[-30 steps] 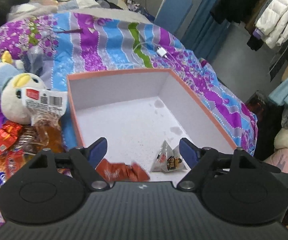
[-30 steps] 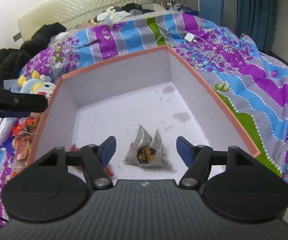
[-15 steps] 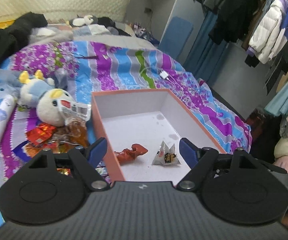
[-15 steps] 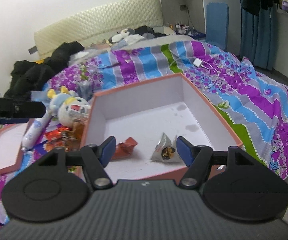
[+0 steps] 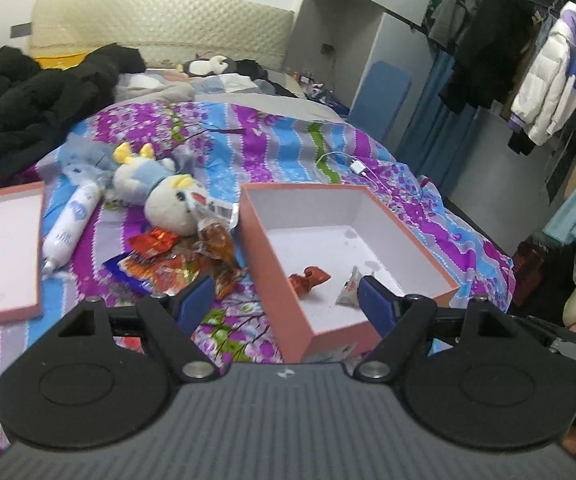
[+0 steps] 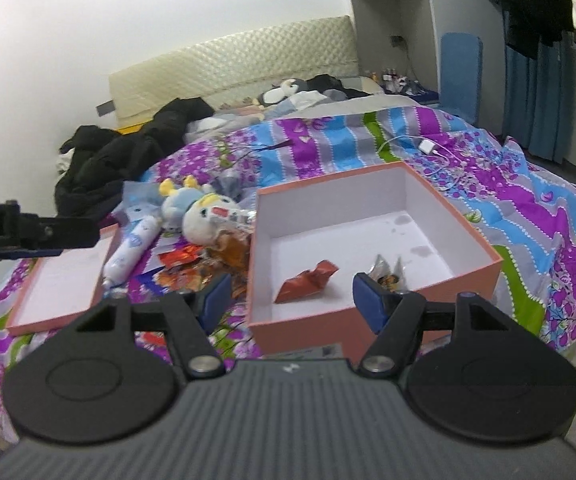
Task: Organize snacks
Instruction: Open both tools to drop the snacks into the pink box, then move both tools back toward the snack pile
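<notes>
1. Purple, blue and grey striped floral bedding point(image 5: 272, 152) covers the bed that everything lies on, with a cream quilted headboard point(image 5: 160, 36) at the far end.
2. On it sits an open salmon-pink cardboard box with a white inside point(image 5: 272, 272) point(image 6: 371, 316).
3. Two snacks lie on the box floor near its front wall: a crumpled red foil wrapper point(image 5: 307, 278) point(image 6: 307, 282) and, just to its right, a silver pyramid-shaped packet point(image 5: 349, 290) point(image 6: 385, 272).
4. My left gripper point(image 5: 286, 300) hangs above and in front of the box, fingers spread wide and holding nothing; the red wrapper shows between them, while the silver packet sits just beside my right fingertip point(image 5: 373, 306).
5. My right gripper point(image 6: 291, 300) is likewise spread wide and empty, above the box's front wall, with the red wrapper between its fingers and the silver packet partly behind the right finger.
6. Left of the box, a heap of loose snack packets in red, orange and clear wrapping point(image 5: 176, 260) point(image 6: 192, 268) lies on the bedding, outside both grips.
7. Touching that heap are a white and blue plush toy point(image 5: 160, 188), a white tube-shaped bottle point(image 5: 70, 226) and the pink box lid point(image 5: 0, 248).
</notes>
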The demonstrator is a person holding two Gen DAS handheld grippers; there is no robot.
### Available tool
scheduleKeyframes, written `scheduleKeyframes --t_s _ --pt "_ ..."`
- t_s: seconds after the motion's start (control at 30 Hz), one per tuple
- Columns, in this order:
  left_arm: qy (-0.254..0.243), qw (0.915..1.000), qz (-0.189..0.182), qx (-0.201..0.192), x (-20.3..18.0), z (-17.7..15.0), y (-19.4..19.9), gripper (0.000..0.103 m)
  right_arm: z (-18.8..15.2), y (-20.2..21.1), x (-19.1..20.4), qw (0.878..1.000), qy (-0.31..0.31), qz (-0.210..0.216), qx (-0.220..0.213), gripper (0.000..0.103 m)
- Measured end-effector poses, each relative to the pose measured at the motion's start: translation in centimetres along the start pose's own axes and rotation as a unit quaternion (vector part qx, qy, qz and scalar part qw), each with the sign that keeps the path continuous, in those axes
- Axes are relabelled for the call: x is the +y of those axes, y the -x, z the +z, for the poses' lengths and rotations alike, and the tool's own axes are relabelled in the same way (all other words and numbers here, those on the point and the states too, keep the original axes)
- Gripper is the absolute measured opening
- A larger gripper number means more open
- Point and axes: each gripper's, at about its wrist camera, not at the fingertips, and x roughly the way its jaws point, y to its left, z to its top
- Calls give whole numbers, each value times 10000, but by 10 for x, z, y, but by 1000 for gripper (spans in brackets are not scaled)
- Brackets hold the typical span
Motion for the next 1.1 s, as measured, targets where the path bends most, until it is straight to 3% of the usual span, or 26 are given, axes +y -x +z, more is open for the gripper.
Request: scheduleKeyframes --t_s 0.27,0.63,1.1 --pt "107 9998 155 -25 12 -35 34 82 -22 20 28 9993 277 268 -37 69" --pt "384 9983 443 -16 29 -67 53 82 -48 32 47 9975 472 523 2 69" --pt "780 9954 529 173 59 -76 39 82 -59 17 63 9953 691 639 243 69"
